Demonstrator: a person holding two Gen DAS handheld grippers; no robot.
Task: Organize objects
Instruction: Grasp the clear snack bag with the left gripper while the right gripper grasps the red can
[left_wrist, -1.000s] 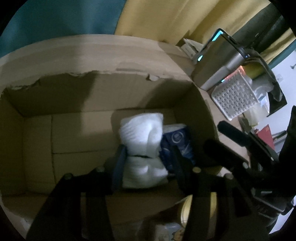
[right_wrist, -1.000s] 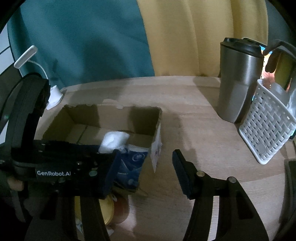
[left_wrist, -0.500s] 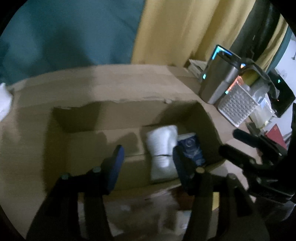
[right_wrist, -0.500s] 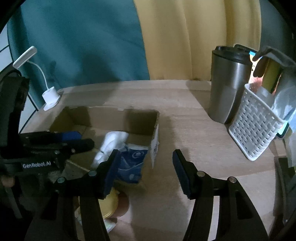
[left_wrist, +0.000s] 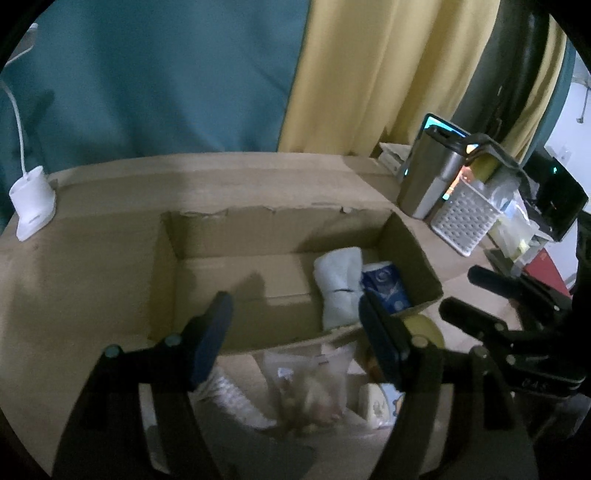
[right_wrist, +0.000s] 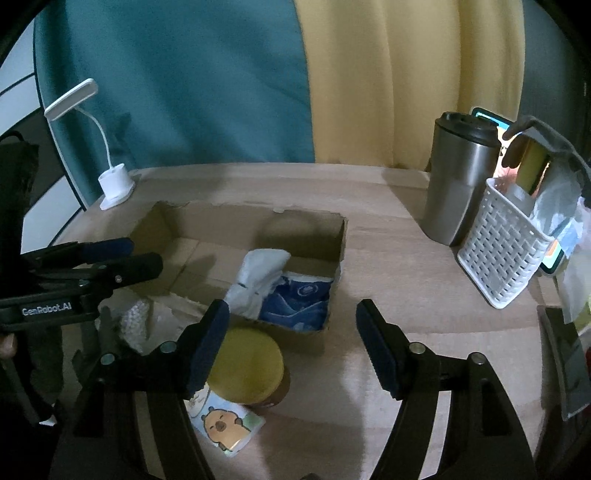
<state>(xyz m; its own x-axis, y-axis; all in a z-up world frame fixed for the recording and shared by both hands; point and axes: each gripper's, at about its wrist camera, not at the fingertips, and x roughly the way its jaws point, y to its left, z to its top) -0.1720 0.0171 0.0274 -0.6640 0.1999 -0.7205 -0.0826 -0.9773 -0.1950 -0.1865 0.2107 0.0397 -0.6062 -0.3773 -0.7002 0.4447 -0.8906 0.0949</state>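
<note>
Both sets of fingers are spreading with nothing between them, the left gripper (left_wrist: 295, 325) hovering over the cardboard box (left_wrist: 413, 254) and the right gripper (right_wrist: 291, 332) above a yellow-lidded jar (right_wrist: 245, 363). A white cloth roll (left_wrist: 338, 280) and blue packet (left_wrist: 386, 284) are lying in the box's corner, apparently packed there to leave room. "GenRobot.AI" is showing on the left gripper; the desk (right_wrist: 388, 266) is still holding a capybara card (right_wrist: 227, 424).

Left gripper (left_wrist: 293, 314) off white bundle (left_wrist: 338, 286), jaws opening.

Box (left_wrist: 280, 236) left half free; tumbler (right_wrist: 456, 184), basket (right_wrist: 498, 251) prob. block right.
</note>
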